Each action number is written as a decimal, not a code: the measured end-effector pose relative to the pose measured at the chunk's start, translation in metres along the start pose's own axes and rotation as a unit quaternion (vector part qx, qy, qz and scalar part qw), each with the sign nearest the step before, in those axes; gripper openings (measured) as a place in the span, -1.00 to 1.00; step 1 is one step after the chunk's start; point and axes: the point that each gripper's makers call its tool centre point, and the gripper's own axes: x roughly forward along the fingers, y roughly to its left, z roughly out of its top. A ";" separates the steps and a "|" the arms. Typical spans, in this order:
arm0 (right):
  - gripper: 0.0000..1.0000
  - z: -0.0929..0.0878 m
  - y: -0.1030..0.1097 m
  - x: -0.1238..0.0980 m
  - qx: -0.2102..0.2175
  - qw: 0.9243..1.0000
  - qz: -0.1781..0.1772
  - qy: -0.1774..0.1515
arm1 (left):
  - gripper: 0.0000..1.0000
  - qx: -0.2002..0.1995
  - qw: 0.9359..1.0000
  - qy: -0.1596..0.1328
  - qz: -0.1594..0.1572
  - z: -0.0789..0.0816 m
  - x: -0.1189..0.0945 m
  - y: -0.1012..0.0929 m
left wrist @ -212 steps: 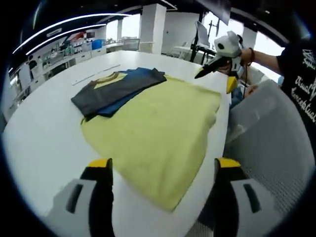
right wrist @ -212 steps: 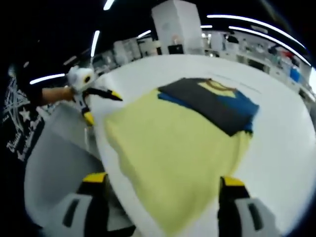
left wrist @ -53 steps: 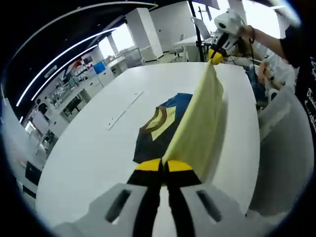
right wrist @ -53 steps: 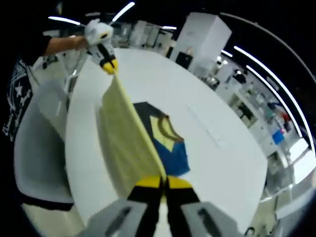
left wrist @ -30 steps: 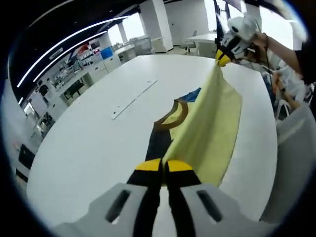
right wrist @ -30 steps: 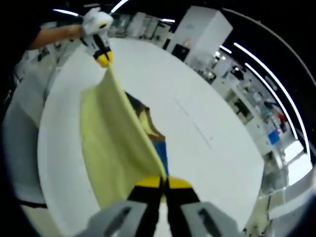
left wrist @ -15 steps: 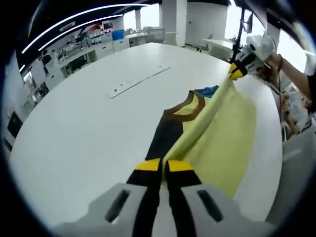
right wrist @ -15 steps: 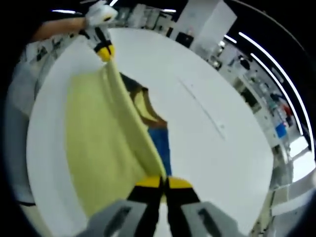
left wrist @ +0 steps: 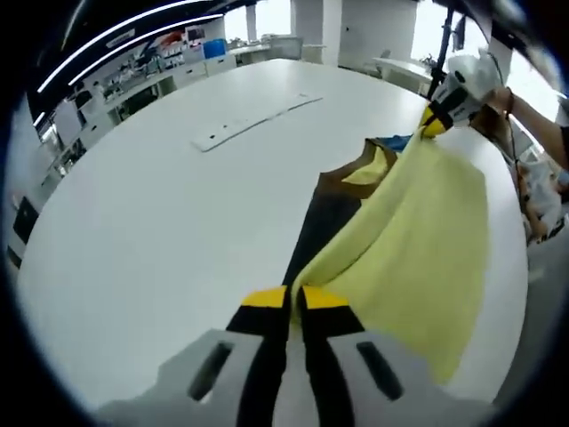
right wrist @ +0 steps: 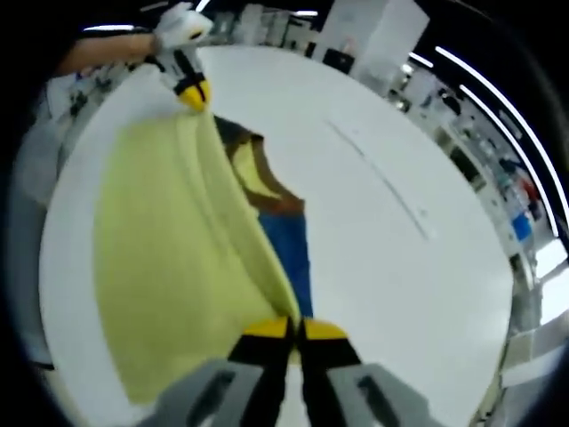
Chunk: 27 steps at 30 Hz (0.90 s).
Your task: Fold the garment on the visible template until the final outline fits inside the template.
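1. The yellow garment [left wrist: 418, 240] hides most of the dark, blue and yellow folded cloth [left wrist: 342, 191] beneath it on the white table [left wrist: 160, 213]; only a strip and its collar show
2. The left gripper [left wrist: 293, 298] has its jaws closed on one garment corner, near the table's edge
3. The right gripper [right wrist: 293, 331] is clamped on the other corner
4. Compared with half a second ago, the raised edge sits lower and the yellow fabric spreads wider

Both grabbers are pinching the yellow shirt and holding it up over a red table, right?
Not quite: the table is white, as the left gripper view shows. The rest holds: the left gripper and the right gripper each pinch the yellow shirt, holding it up.
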 end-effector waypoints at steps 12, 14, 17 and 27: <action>-0.78 -0.004 0.004 -0.006 0.043 0.999 0.000 -0.006 | -0.89 0.005 1.000 0.002 0.013 -0.002 -0.006 0.001; -0.70 -0.003 0.003 -0.010 0.046 0.999 -0.003 -0.011 | -0.90 0.032 0.999 0.002 0.018 -0.002 -0.012 -0.001; -0.62 -0.005 0.002 -0.017 0.058 0.998 -0.013 -0.015 | -0.93 0.064 0.998 -0.003 0.018 -0.003 -0.018 -0.003; -0.60 -0.001 0.006 -0.018 0.033 0.999 -0.024 -0.036 | -0.84 0.088 0.995 -0.035 -0.004 -0.005 -0.030 -0.018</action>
